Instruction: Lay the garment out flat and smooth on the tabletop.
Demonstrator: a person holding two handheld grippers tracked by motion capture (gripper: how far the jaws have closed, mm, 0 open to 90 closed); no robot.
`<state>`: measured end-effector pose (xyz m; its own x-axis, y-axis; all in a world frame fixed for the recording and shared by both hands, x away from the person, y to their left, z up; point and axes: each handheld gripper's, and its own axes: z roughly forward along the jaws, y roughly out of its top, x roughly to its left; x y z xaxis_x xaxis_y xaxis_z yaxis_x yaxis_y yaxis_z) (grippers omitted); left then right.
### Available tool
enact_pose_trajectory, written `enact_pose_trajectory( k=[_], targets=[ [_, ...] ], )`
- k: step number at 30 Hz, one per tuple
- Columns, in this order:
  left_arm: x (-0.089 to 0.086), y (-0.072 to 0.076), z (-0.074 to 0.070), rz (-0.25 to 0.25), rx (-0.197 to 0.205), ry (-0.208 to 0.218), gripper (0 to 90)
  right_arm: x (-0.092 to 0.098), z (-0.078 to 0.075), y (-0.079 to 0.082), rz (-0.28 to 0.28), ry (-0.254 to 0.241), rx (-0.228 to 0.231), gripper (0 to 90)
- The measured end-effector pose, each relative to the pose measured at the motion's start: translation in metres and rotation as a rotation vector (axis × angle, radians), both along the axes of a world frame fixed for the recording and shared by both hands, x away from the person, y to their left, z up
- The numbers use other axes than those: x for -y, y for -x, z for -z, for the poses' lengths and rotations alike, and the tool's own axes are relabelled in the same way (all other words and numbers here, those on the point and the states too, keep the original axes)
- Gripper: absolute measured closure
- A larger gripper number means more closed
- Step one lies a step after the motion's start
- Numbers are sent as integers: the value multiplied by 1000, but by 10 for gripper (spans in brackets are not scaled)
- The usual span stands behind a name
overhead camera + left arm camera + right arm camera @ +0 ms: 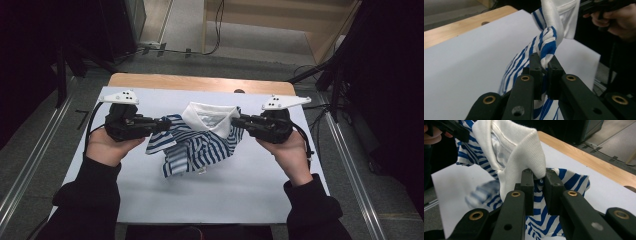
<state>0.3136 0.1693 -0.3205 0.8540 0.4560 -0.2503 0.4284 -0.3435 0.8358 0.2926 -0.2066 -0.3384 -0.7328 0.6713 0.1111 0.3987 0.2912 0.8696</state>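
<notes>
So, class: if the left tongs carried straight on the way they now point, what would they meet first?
Beyond the blue-and-white striped cotton shirt they already clamp, the left tongs would probably meet the right tongs, facing them across the shirt's white collar; depth is uncertain.

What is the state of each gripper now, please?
Left gripper: closed, holding the striped shirt at one shoulder.
Right gripper: closed, holding the same shirt beside its white collar.

left tool (544, 68) clamped on blue-striped shirt (546, 45) above white sheet (469, 72)
</notes>
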Motion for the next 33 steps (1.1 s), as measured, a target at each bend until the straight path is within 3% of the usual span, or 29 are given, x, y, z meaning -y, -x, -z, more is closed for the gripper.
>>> enact_pose_trajectory(
  k=[3, 6, 10, 14, 16, 18, 20, 26, 30, 33],
  targets=[
    [-1, 2, -5, -15, 41, -13, 854, 3, -8, 6, -11, -12, 5, 769],
    [1, -8, 6, -32, 16, -30, 855, 4, -3, 2, 4, -8, -8, 770],
    [2, -29, 27, -72, -26, -52, 854, 1, 13, -10, 33, 37, -32, 769],
    [1, -51, 44, -123, -59, -89, 853, 1, 29, -26, 97, 59, -63, 775],
    [0, -62, 50, -134, -80, -98, 853, 7, 33, -33, 124, 46, -71, 778],
    [1, -71, 56, -146, -86, -120, 853, 11, 39, -42, 123, 14, -105, 784],
    [-1, -83, 62, -164, -111, -127, 853, 10, 48, -49, 125, 37, -127, 784],
    [-10, -118, 81, -248, -159, -146, 852, 7, 68, -60, 125, 26, -144, 780],
    [-21, -138, 97, -311, -207, -134, 839, 2, 79, -66, 118, 44, -171, 749],
    [-28, -143, 111, -337, -233, -129, 817, -1, 88, -70, 106, 51, -195, 721]
  ],
)
